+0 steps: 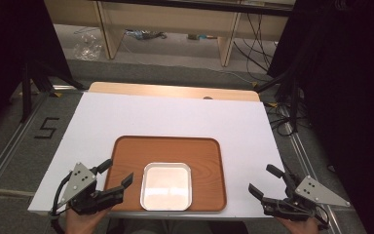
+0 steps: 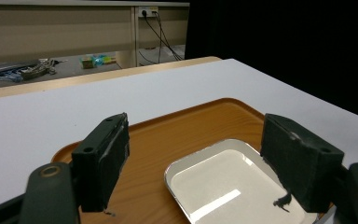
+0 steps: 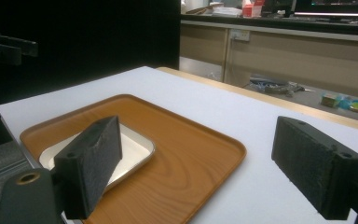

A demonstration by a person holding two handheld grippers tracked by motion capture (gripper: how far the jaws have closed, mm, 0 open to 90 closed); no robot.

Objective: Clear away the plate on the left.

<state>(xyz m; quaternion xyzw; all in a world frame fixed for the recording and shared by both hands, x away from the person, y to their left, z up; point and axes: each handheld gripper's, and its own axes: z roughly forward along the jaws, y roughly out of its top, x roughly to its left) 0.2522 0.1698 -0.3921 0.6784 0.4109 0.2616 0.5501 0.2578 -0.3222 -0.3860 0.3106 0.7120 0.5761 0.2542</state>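
A brown wooden tray (image 1: 209, 161) lies on the white table near its front edge. Inside it, at the front, sits an empty square metal dish (image 1: 166, 186). My left gripper (image 1: 118, 172) hovers at the tray's front left corner, jaws open and empty, one jaw tip over the tray's rim. In the left gripper view the dish (image 2: 223, 186) and the tray (image 2: 191, 126) lie between and beyond the open jaws. My right gripper (image 1: 265, 180) rests at the table's front right, open and empty, apart from the tray. The right gripper view shows the tray (image 3: 177, 154) and dish (image 3: 135, 147) at the left.
The white table (image 1: 175, 117) has a wooden strip along its far edge. Black stands and cables flank both sides on the floor. A wooden bench with clutter under it stands beyond the table. A "5" mark (image 1: 46, 127) is on the floor at the left.
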